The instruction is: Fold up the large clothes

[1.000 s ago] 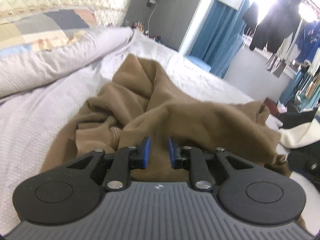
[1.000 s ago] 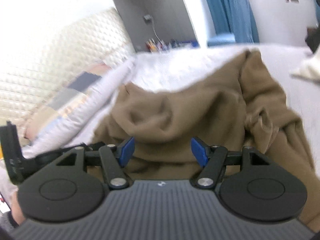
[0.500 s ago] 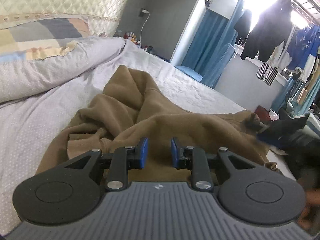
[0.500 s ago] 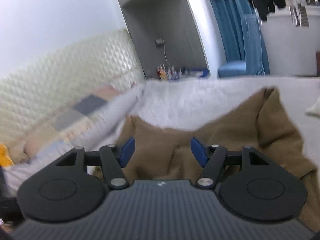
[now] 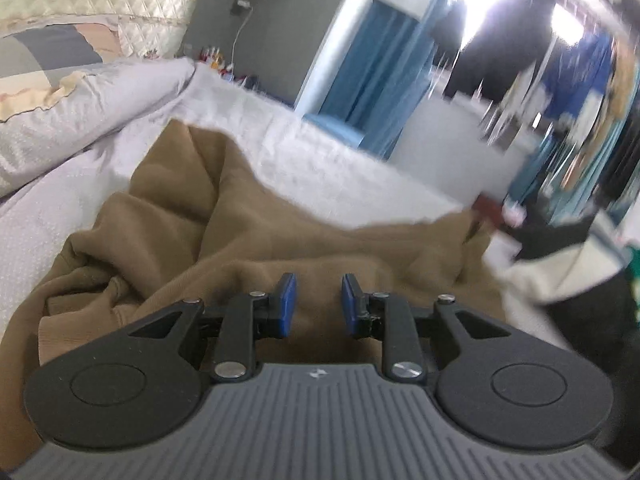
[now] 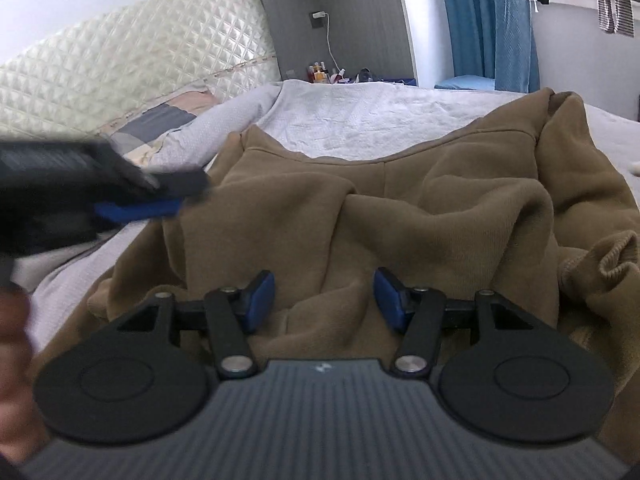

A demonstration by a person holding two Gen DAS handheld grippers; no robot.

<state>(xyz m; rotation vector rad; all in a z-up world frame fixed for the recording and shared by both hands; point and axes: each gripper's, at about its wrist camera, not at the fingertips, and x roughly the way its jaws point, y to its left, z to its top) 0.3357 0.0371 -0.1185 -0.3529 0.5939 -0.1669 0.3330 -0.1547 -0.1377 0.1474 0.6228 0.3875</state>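
The right tool [image 6: 324, 300] hangs low over a brown sweatshirt [image 6: 400, 208], its blue pads closing with a raised fold of the fabric between them, though not yet pressed on it. The left tool [image 5: 316, 304] has its pads a narrow gap apart over the same sweatshirt [image 5: 240, 232], nothing pinched between them.

The sweatshirt lies crumpled on the bed [image 6: 360, 120], just ahead of both tools. It is thick, fleecy and tan, heaped in soft folds. A ribbed cuff [image 6: 616, 260] curls up to the right of the right tool, and a seamed edge runs across the far side.

Left of the right tool, the left tool [image 6: 140, 208] shows as a dark smear with a blue strip, too blurred to read. A hand [image 6: 16, 340] is cut off at the frame's left edge. Beyond the garment lie a pale duvet [image 5: 100, 112], a quilted headboard [image 6: 140, 64] and blue curtains [image 6: 472, 20]. The hanging clothes [image 5: 560, 60] in the left view are streaked by motion and glare.
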